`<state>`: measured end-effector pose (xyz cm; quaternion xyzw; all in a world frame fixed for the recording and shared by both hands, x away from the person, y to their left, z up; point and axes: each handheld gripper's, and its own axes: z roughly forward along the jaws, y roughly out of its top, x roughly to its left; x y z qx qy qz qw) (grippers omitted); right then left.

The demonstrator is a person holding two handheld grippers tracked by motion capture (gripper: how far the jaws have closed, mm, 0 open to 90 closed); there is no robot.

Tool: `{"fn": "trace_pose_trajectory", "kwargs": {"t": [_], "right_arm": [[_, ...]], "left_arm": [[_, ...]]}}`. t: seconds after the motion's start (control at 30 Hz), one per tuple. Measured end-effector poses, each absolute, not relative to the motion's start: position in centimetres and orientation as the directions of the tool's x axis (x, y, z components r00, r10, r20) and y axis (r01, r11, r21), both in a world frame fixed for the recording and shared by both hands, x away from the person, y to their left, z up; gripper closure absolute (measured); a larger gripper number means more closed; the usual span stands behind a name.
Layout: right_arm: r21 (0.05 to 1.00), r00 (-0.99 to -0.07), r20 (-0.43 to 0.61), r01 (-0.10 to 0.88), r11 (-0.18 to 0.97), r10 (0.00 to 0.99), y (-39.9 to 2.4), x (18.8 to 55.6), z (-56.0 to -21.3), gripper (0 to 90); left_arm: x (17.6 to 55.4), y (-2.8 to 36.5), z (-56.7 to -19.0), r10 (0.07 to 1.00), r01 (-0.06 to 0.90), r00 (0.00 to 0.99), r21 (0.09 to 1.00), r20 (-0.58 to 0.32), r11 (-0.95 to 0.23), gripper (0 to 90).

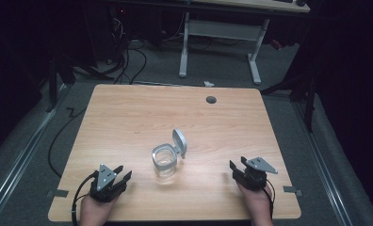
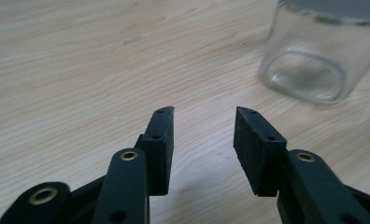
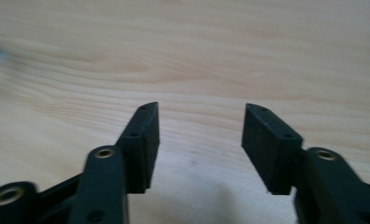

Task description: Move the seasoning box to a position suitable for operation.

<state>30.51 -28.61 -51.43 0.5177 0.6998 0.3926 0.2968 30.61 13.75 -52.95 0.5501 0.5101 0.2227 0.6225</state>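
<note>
— Tongs first: what did they hold?

— Nothing. The left tongs [image 1: 120,177] and the right tongs [image 1: 237,166] both rested near the front edge of the table [image 1: 128,113], jaws spread apart and empty.

— And the jar?

— The glass jar [image 1: 165,161] stood between them, a bit farther back, touched by neither. Its lid [image 1: 179,141] was flipped up. I think the work had not really begun.
</note>
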Motion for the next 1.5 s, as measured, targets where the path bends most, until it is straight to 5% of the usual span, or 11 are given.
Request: {"fn": "trace_pose_trajectory", "kwargs": {"t": [0.43, 0.63, 0.7, 1.03, 1.5], "right_arm": [[0.847, -0.368, 0.074, 0.514, 0.137, 0.927, -28.0, 30.2, -51.9, 69.4], [0.843, -0.475, 0.046, 0.490, 0.221, 0.879, -23.9, 30.7, -51.8, 80.1], [0.834, -0.543, 0.037, 0.479, 0.274, 0.839, -21.1, 31.4, -51.7, 90.0], [0.823, -0.632, 0.035, 0.458, 0.336, 0.774, -15.1, 34.9, -51.5, 90.0], [0.825, -0.608, 0.035, 0.465, 0.321, 0.793, -13.8, 38.4, -51.0, 90.0]], "left_arm": [[30.3, 11.9, -52.8, 0.800, 0.310, 0.436, 0.904, -0.412, 0.296, 78.8], [30.3, 12.6, -52.6, 0.798, 0.301, 0.429, 0.900, -0.423, 0.316, 85.3], [30.4, 12.9, -52.4, 0.802, 0.290, 0.422, 0.901, -0.423, 0.323, 85.7], [30.7, 14.0, -52.5, 0.787, 0.316, 0.408, 0.880, -0.462, 0.353, 78.9], [30.8, 13.6, -52.6, 0.787, 0.330, 0.396, 0.874, -0.472, 0.358, 82.1]]}}
